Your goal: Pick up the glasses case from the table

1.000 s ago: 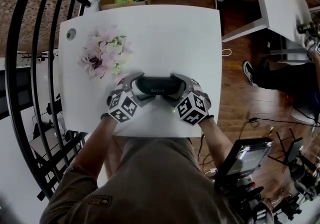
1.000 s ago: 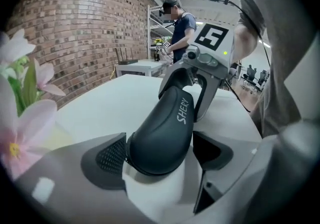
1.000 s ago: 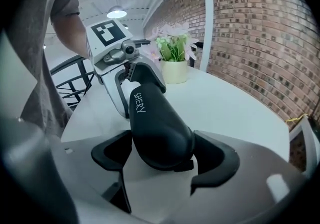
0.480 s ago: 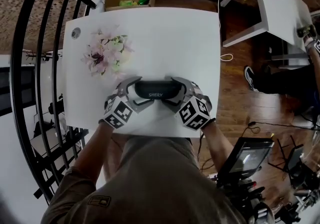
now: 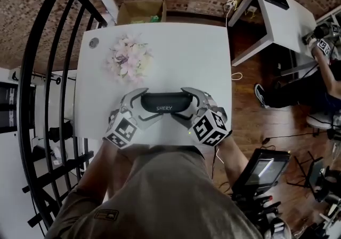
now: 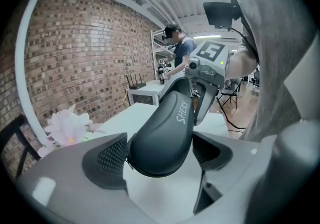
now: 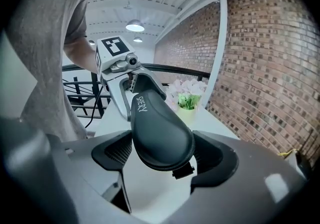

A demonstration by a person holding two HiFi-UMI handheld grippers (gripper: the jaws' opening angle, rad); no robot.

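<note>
White counter point(image 5: 160, 46) lies below; my left fingers point(image 6: 112, 157) and right fingers point(image 7: 120, 153) each clamp an end of the glasses case point(image 5: 164, 102), apparently lifted clear, so the pickup looks done.

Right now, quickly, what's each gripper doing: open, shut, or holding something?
Left gripper: closed on one end of the glasses case.
Right gripper: closed on its other end.
</note>
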